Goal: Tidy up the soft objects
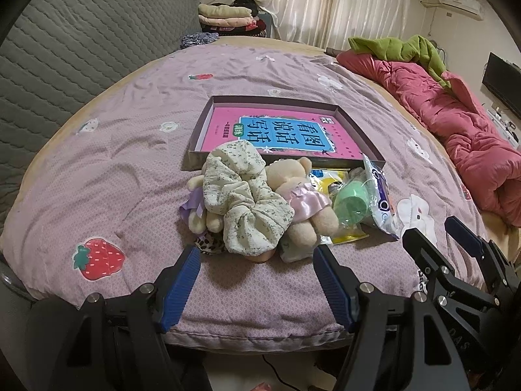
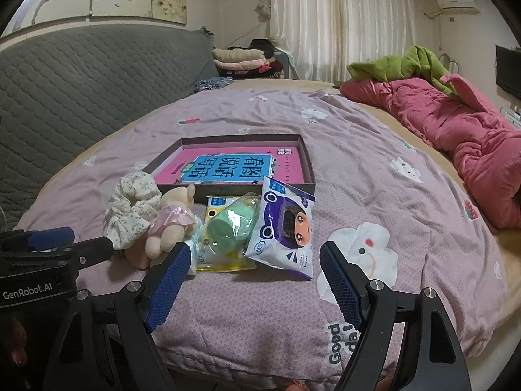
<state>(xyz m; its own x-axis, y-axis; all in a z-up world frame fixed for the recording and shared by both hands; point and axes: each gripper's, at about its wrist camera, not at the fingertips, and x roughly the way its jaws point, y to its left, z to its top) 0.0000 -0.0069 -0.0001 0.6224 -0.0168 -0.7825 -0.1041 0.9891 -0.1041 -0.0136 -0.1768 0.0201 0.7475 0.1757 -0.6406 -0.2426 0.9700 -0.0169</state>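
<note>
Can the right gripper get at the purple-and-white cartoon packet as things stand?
Probably yes: the right gripper is open and aimed at the cartoon packet, which lies topmost at the pile's right edge with nothing between.

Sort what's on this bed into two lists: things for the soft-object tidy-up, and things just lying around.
For the job: scrunchie, teddy, second teddy, green sponge pack, wipes pack, box, both open grippers.

Lying about: red quilt, green blanket, folded clothes.
</note>
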